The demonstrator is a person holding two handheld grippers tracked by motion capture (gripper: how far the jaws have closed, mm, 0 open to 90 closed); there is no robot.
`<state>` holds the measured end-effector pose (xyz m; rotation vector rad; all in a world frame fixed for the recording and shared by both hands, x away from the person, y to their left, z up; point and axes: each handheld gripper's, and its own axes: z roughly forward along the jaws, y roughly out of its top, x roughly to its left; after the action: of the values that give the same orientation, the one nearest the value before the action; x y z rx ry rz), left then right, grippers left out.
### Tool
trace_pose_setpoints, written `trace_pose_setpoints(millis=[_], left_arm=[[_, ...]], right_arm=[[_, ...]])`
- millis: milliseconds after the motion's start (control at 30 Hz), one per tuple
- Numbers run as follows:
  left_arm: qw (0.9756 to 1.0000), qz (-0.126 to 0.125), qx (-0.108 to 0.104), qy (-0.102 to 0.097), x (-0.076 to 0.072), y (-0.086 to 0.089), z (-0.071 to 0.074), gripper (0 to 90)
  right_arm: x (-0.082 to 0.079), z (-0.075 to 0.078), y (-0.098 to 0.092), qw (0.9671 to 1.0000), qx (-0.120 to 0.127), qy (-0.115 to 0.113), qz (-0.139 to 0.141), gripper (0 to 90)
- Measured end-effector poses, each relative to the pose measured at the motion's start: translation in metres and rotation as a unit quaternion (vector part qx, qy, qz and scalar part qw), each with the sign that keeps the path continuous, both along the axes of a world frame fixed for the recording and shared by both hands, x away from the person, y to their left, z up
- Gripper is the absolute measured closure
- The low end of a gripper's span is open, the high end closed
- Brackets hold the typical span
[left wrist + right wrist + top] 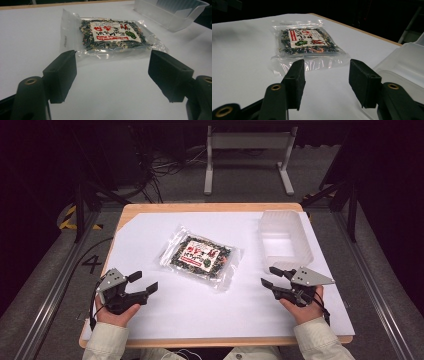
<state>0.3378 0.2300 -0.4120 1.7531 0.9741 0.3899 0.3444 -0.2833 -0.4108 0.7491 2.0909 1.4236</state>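
Dark room, grey floor [45, 285], cables [165, 165]

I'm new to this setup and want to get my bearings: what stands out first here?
A clear bag of dark dried food with a red-lettered label lies flat mid-table on the white sheet. An empty translucent plastic bin sits to its right. Both tongs, left and right, rest open near the front edge, pointing toward the bag.

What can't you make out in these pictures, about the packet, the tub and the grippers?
- Packet label: print too small in the high view, blurred in both gripper views.
- Clear tub: cut off by the edge in both gripper views; far inner wall glared in the high view.
- Left hand-held gripper and right hand-held gripper: handles hidden by the person's hands.
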Motion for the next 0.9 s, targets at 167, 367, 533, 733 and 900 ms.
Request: trace_pose_setpoints(millis=[167,367,533,733,900], left_arm=[[0.9999,0.003,0.007,-0.008,0.006,-0.001,0.011,22.9],[0.9996,-0.003,0.023,-0.013,0.02,-0.005,0.026,21.6],[0.9998,-0.003,0.018,-0.009,0.033,-0.004,0.03,20.8],[0.9997,-0.006,0.022,0.001,0.052,-0.006,0.035,19.8],[0.9998,-0.005,0.021,-0.002,0.067,-0.008,0.037,19.5]], right_arm=[[-0.001,-0.002,-0.002,1.0,0.001,0.003,-0.009,45.7],[-0.002,-0.003,-0.004,0.9999,-0.003,0.005,-0.013,45.1],[-0.003,-0.004,-0.004,0.9998,-0.011,0.005,-0.016,44.8],[-0.003,-0.005,-0.009,0.9996,-0.013,0.008,-0.024,44.4],[-0.004,-0.006,-0.011,0.9994,-0.013,0.01,-0.029,43.9]])
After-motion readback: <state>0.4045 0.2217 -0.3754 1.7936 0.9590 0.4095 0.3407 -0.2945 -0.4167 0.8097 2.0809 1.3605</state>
